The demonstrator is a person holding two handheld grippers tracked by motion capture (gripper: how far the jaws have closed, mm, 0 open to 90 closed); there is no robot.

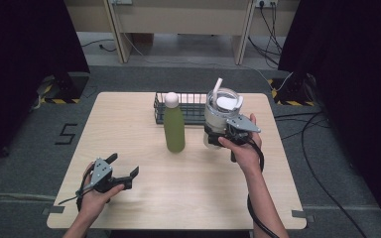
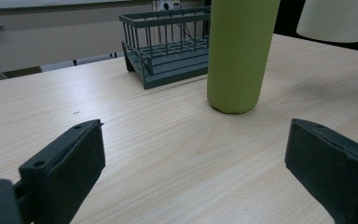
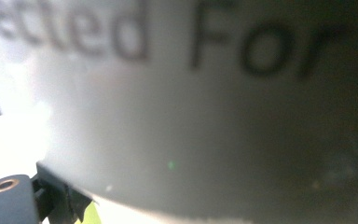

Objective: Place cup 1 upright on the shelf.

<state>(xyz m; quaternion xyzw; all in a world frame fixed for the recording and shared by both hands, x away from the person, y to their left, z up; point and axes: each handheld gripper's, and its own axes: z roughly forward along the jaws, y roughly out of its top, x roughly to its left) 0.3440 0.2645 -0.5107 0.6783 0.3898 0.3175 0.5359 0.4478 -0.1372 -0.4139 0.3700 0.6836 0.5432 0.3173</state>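
- The high view looks forward and down from above the table's (image 1: 178,188) near edge, taking in the whole top.
- The left gripper view sits low, facing the green bottle (image 2: 240,56) and basket (image 2: 168,51); the high view shows both at centre.
- The right gripper view is pressed close against the white cup (image 3: 191,116), blurred.

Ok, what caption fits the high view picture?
Right gripper clasps a white tumbler beside the green bottle; left gripper waits open.

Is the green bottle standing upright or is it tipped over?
Upright. The green bottle stands on its base on the table, white cap on top, in front of the wire basket. Nothing holds it; the open left gripper is apart.
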